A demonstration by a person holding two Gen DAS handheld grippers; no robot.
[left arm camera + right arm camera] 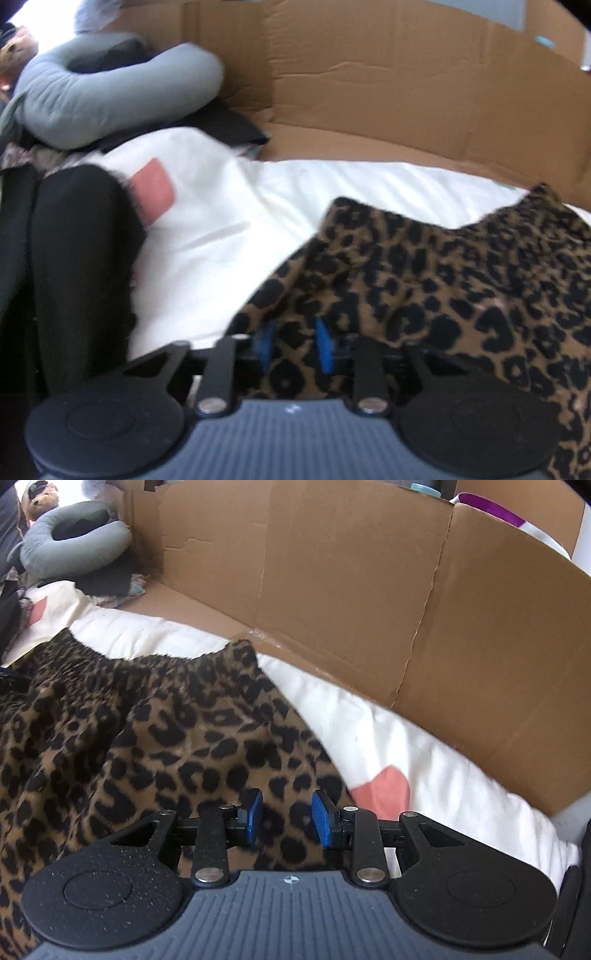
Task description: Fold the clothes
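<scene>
On the white bedding (pixel 388 734) lies the leopard-print garment (pixel 147 731), rumpled, its gathered waistband edge toward the cardboard wall (pixel 332 590). Over its near hem sits the right gripper (pixel 287 819), blue pads (pixel 253 814) parted with fabric showing between them; whether they pinch it I cannot tell. The left gripper (pixel 295 343) sits at the garment's other near edge, jaws partly apart with cloth bunched between the pads, grip equally unclear. Beyond, to the left, a grey curved pillow (pixel 110 92) rests on dark clothes, beside a black garment (pixel 77 258)
</scene>
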